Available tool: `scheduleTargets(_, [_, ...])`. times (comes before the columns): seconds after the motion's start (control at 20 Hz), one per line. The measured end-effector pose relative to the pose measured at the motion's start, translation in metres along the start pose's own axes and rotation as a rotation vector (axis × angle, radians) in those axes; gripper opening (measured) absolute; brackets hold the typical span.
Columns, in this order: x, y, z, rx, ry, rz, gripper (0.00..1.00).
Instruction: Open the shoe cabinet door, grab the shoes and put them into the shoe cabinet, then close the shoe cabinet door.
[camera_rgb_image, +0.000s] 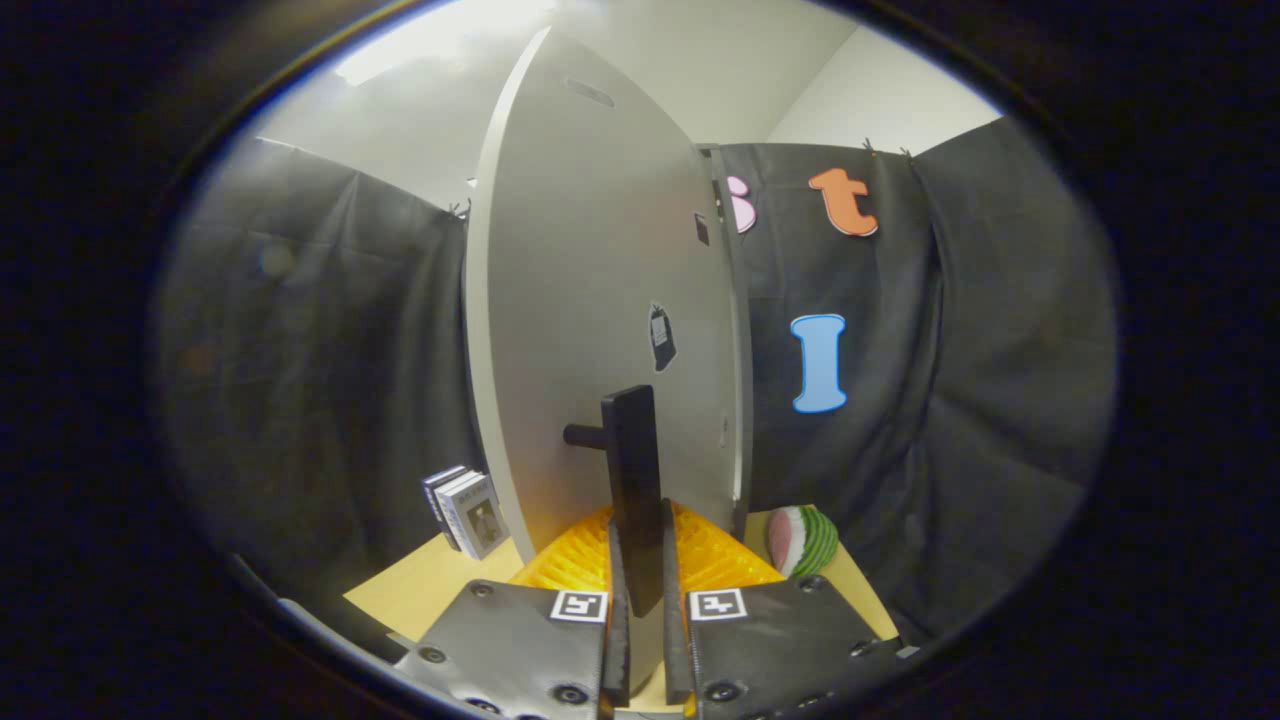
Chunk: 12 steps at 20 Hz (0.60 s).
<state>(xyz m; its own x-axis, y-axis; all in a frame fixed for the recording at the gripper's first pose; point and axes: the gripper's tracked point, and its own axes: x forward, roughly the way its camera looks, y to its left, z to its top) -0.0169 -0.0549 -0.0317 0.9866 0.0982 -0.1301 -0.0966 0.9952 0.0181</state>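
Note:
The white shoe cabinet door (590, 300) stands tall straight ahead of me, swung partly open so I see its face and left edge. A dark bar handle (634, 470) sticks out from the door on a short peg. My gripper (640, 570) is shut on the lower end of that handle, one finger on each side of it. The cabinet's body edge (738, 400) shows just right of the door. No shoes are in sight.
A wooden tabletop (430, 590) lies below. Several small boxes (466, 510) stand left of the door's base. A watermelon-slice toy (800, 540) lies to the right. Black cloth walls close in on both sides.

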Motion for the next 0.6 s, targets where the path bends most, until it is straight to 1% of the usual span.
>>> scheduleTargets(0.45, [-0.006,-0.064,0.01,0.033,-0.018,-0.109,0.14])
scheduleTargets(0.6, [-0.012,-0.086,0.012,0.053,-0.026,-0.137,0.09])
